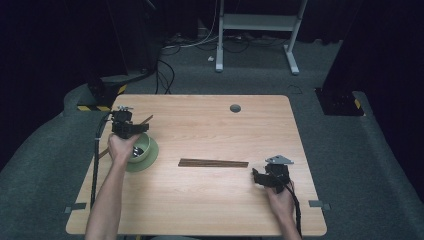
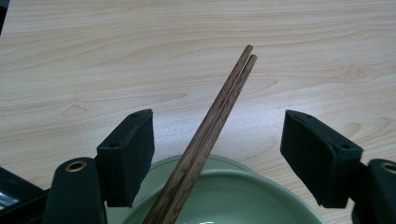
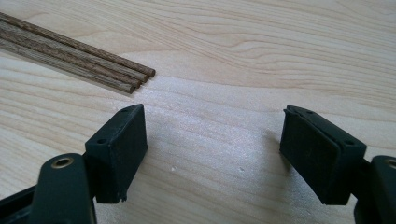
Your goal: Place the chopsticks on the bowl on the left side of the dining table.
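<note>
Hovering over the green bowl point(image 1: 142, 152) at the left side of the table point(image 1: 210, 130), the left hand-held gripper point(image 1: 131, 131) has its jaws spread wide and holds nothing. In the left gripper view a pair of dark wooden chopsticks point(image 2: 210, 135) runs up between the two jaws, touching neither, with its lower part over the bowl's rim point(image 2: 233, 170) and its tips reaching out over the bare table beyond. The pair looks to lie propped across the bowl, tips side by side, which I judge to be a resting place for a set that belongs with the bowl. The jaws straddle the sticks evenly, so the hand sits as it would either just before closing on them or just after letting them go; I cannot tell which.

The right hand-held gripper point(image 1: 269, 176) is down near the table's right front, its jaws likewise wide apart and empty, with only wood grain between them. A second bundle of chopsticks point(image 1: 213, 163) lies flat near the middle of the table, parallel to the front edge. In the right gripper view its ends point(image 3: 135, 79) lie near, up and to the left of the left jaw, outside the gap and not touching it. That bundle lies between the two hands, nearer the right one, and well apart from the bowl.
</note>
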The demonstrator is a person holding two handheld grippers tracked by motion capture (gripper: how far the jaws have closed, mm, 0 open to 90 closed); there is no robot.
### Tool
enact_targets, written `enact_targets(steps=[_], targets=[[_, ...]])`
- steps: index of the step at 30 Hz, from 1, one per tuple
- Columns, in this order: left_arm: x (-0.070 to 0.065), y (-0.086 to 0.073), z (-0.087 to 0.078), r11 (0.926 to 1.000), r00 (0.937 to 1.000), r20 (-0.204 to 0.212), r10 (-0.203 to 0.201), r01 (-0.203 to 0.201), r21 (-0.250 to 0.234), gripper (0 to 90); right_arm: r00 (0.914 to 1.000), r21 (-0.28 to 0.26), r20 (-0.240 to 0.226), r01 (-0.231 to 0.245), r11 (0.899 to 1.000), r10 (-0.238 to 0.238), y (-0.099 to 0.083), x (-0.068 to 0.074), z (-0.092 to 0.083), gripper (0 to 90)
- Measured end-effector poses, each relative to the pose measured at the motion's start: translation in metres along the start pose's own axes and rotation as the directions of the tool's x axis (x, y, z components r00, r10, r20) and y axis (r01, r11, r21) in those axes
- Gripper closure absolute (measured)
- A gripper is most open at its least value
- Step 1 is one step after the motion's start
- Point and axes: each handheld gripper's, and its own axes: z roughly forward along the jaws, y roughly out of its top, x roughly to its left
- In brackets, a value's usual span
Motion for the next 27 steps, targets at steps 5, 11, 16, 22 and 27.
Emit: enact_targets(steps=[5, 11, 16, 22, 27], targets=[[-0.0013, 0.0008, -0.0015, 0.9999, 0.9999, 0.015, 0.000, 0.000, -0.012, 26.7, 1.0000, 0.000, 0.000, -0.002, 1.000, 0.002, 0.0000, 0.0001, 0.0000, 22.5], [-0.0006, -0.0012, 0.0011, 0.9999, 0.9996, 0.027, 0.004, -0.004, 0.014, 26.8, 1.0000, 0.000, 0.000, -0.002, 1.000, 0.002, 0.0000, 0.0001, 0.0000, 22.5], [-0.0051, -0.0015, 0.0006, 0.9995, 0.9989, 0.039, 0.024, -0.025, 0.020, 27.7, 1.0000, 0.001, 0.000, -0.002, 1.000, 0.002, 0.0001, 0.0000, 0.0000, 22.5], [-0.0074, -0.0013, -0.0027, 0.9993, 0.9982, 0.048, 0.036, -0.036, 0.013, 29.0, 1.0000, 0.001, -0.001, -0.002, 1.000, 0.002, 0.0001, 0.0001, 0.0000, 22.4], [-0.0097, -0.0022, -0.0043, 0.9982, 0.9974, 0.048, 0.054, -0.056, 0.022, 29.3, 1.0000, 0.000, 0.000, -0.003, 1.000, 0.003, 0.0002, 0.0001, 0.0002, 22.4]])
